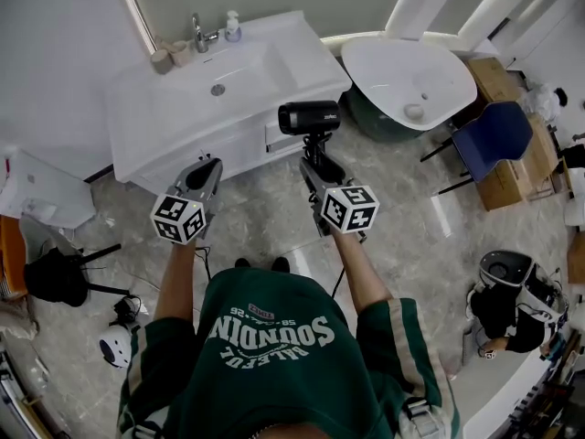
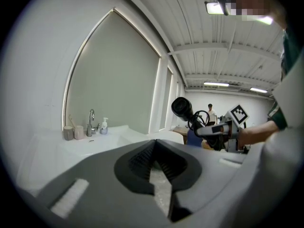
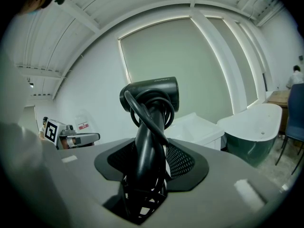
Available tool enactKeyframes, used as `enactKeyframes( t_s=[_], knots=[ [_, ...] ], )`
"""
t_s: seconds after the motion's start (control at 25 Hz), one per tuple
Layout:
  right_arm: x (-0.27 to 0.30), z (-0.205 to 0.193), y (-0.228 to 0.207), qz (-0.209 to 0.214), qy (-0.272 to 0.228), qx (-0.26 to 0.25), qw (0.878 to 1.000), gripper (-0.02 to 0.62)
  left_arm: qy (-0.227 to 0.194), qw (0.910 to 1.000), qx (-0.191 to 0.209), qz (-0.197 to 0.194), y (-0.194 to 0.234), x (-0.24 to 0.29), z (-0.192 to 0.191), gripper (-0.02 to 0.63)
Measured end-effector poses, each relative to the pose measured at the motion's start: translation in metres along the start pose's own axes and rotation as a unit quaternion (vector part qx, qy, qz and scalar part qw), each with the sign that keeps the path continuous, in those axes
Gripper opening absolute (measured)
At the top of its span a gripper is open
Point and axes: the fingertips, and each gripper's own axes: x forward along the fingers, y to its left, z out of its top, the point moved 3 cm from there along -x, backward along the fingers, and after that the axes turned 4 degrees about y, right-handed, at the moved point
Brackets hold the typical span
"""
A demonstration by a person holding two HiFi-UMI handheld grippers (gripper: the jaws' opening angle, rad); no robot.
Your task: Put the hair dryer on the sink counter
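Our right gripper (image 1: 315, 158) (image 3: 151, 164) is clenched on the handle of the hair dryer (image 1: 309, 117) (image 3: 152, 94), the jaws pressing it from both sides. The dryer stands upright in that hold with its black barrel lying level on top and its cord wound in loops around the handle. It is in the air just off the front right corner of the sink surface (image 1: 306, 62) and touches no part of it.

Our left gripper (image 1: 207, 167) (image 2: 156, 172) has its jaws drawn together on nothing, and it hangs in front of the sink surface, near the left part of the cabinet front. From its own view we see the hair dryer (image 2: 182, 107) off to the right of the sink surface.

On the sink surface, along its back edge, stand a faucet (image 1: 199, 35) (image 2: 90, 122), a soap bottle (image 1: 233, 27) and two cups (image 1: 170, 57). A white bathtub (image 1: 411, 80) sits to the right of the sink surface.
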Motion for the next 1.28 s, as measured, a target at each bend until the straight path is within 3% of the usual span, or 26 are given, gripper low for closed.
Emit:
enactKeyframes(
  t_s=[0.6,0.92,1.28],
  knots=[
    [0.002,-0.001,-0.051,0.006,0.013,0.008,1.000,0.195,0.008,1.0000,-0.002,-0.002,-0.018,0.053,0.003,0.051],
    [0.051,0.008,-0.079,0.001,0.024,0.013,1.000,0.195,0.018,0.9997,-0.009,-0.016,0.019,0.110,0.006,0.051],
    [0.136,0.047,-0.118,-0.015,0.039,0.019,0.999,0.195,0.019,0.9986,-0.019,-0.045,0.086,0.198,0.036,0.051]
  ],
)
